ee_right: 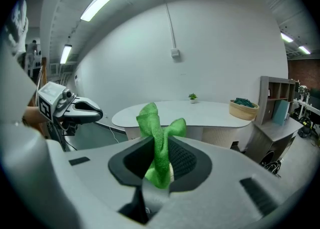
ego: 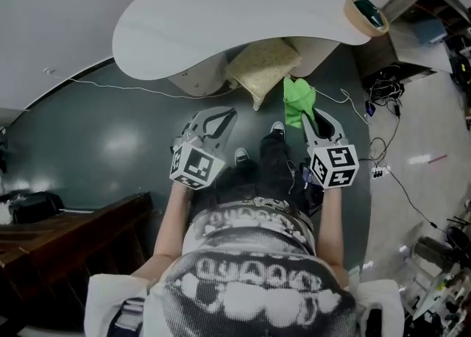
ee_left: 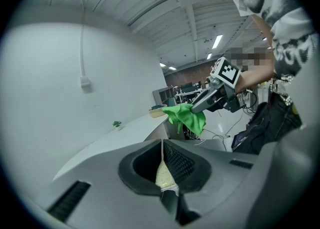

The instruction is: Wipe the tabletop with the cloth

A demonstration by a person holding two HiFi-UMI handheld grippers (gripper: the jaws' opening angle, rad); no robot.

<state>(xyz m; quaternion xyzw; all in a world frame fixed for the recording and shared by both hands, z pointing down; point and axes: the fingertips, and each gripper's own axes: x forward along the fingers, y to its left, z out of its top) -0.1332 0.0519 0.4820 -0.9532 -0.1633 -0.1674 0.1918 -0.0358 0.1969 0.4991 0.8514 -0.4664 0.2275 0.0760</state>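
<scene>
The white kidney-shaped tabletop (ego: pixel 221 12) lies ahead of me, a step away from both grippers. My right gripper (ego: pixel 309 119) is shut on a green cloth (ego: pixel 297 100), which bunches up out of its jaws (ee_right: pixel 159 128) and hangs short of the table's near edge. My left gripper (ego: pixel 223 118) is held level beside it at the left, jaws pressed together with nothing in them. In the left gripper view the cloth (ee_left: pixel 187 116) dangles from the right gripper (ee_left: pixel 200 104), with the tabletop (ee_left: pixel 125 133) behind. The left gripper (ee_right: pixel 92 113) shows at the left of the right gripper view.
A woven basket (ego: pixel 366 14) sits on the table's right end and a small potted plant (ee_right: pixel 192 96) at its far edge. A beige cushion (ego: pixel 263 67) lies under the table's near side. Cables (ego: pixel 383 93) trail on the floor to the right. A dark wooden bench (ego: pixel 66 236) stands at my left.
</scene>
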